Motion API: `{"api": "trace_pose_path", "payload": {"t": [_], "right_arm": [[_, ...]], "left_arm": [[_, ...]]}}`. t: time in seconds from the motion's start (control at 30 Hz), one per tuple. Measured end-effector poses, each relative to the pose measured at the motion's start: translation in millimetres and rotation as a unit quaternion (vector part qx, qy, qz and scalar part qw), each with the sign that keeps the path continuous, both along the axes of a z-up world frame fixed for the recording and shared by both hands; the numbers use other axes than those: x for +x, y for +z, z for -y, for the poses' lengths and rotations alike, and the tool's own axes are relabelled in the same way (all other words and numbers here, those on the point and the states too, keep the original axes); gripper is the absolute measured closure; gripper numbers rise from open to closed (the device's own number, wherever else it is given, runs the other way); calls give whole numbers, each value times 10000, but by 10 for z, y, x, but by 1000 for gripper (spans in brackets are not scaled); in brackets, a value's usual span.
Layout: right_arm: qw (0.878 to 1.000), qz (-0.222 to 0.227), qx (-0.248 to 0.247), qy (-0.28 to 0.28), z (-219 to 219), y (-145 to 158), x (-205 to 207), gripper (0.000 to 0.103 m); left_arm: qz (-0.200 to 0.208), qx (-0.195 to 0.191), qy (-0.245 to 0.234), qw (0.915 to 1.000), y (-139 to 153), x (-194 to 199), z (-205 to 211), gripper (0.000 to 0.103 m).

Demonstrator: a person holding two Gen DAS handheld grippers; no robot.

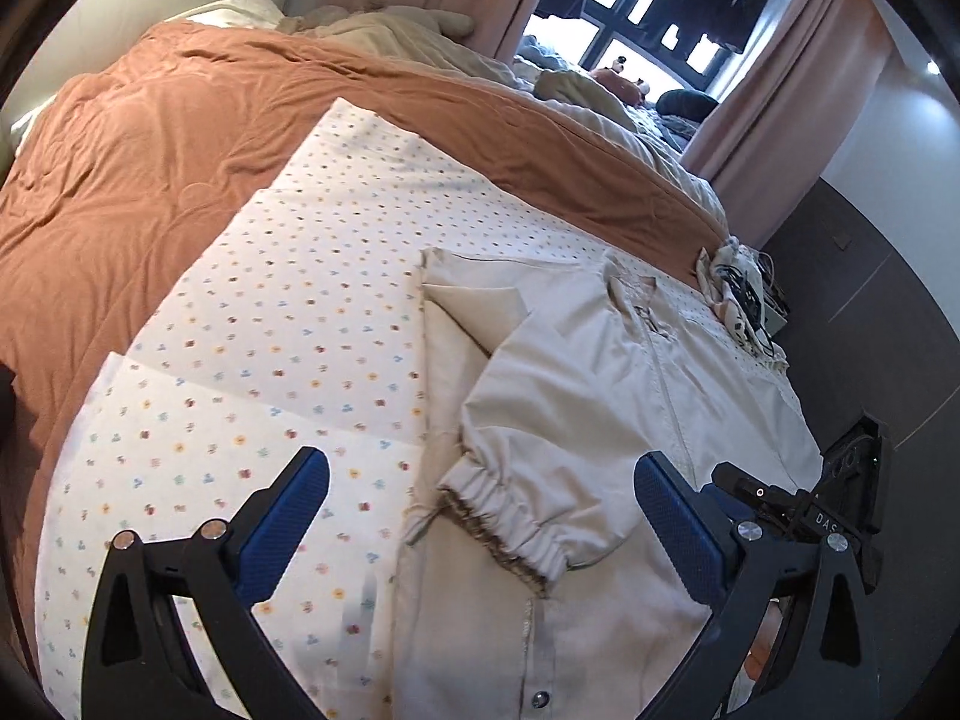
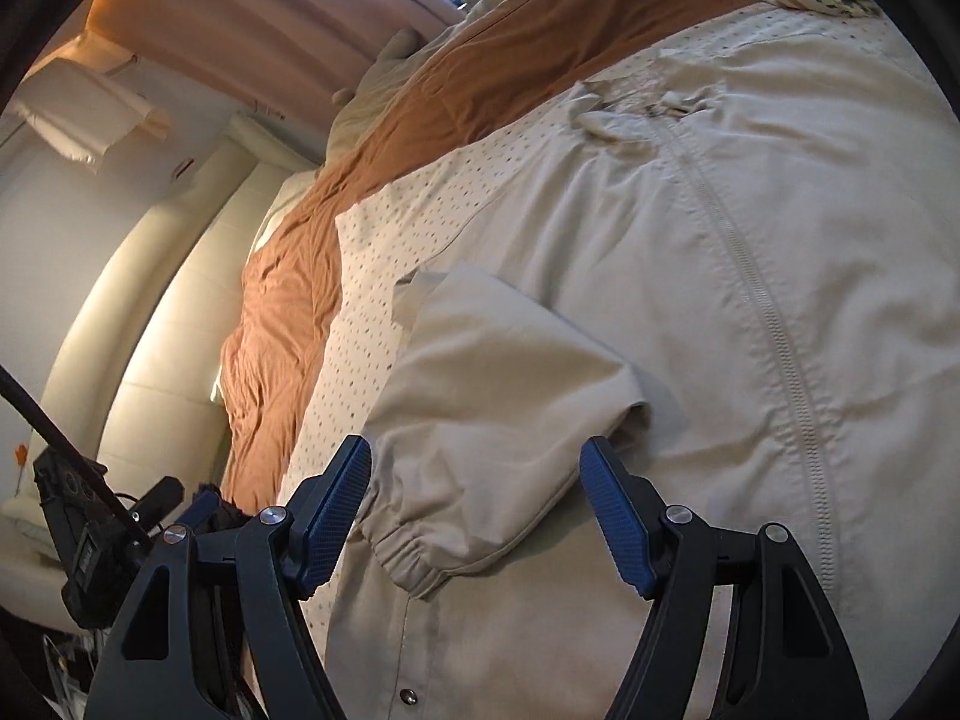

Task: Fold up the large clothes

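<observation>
A beige zip jacket lies flat on a white dotted sheet on the bed, zipper up. One sleeve is folded across its front, with the elastic cuff near me. My left gripper is open, its blue pads on either side of that cuff, a little above it. In the right wrist view the same jacket fills the frame. My right gripper is open over the folded sleeve, just behind its cuff. Neither gripper holds cloth.
An orange duvet covers the bed beyond the sheet. Crumpled bedding and a soft toy lie at the far side. A patterned cloth with cables sits at the bed's right edge. Dark floor lies to the right.
</observation>
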State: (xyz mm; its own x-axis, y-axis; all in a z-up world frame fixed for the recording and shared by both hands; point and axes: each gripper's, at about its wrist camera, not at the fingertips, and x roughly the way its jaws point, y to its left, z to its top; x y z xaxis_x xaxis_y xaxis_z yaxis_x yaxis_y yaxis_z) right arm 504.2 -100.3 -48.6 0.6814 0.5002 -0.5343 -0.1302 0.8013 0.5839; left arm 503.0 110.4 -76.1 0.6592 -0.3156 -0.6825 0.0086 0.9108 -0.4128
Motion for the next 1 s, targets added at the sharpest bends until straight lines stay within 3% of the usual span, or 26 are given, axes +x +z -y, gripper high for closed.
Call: {"api": "trace_pose_path", "payload": {"t": [0.13, 0.33, 0.5, 0.57, 0.67, 0.77, 0.83, 1.0], "right_arm": [[9966, -109, -466, 667, -514, -52, 140, 32], [9810, -380, -1349, 1338, -1184, -350, 378, 32], [9657, -546, -2133, 1379, -1461, -585, 583, 32], [9668, -490, -2165, 1264, -1476, -584, 607, 33], [9623, -449, -2402, 1193, -1592, -577, 633, 37], [9538, -324, -2747, 1173, -1702, -601, 563, 50], [9572, -333, -2620, 1182, -1628, -587, 452, 71], [9826, -487, -1410, 1103, -1191, -489, 416, 84]], "left_arm": [[-79, 8, 320, 9995, -98, -165, -315, 0], [-142, -58, 636, 9979, -238, -472, -647, 0], [-250, -148, 835, 9961, -352, -736, -796, 0], [-306, -128, 896, 9954, -383, -825, -831, 0], [-380, -51, 969, 9946, -394, -939, -844, 0], [-377, -46, 1011, 9942, -355, -1035, -826, 0], [-360, -28, 1020, 9941, -298, -1077, -802, 0], [-137, -22, 1049, 9944, -125, -1196, -738, 0]]}}
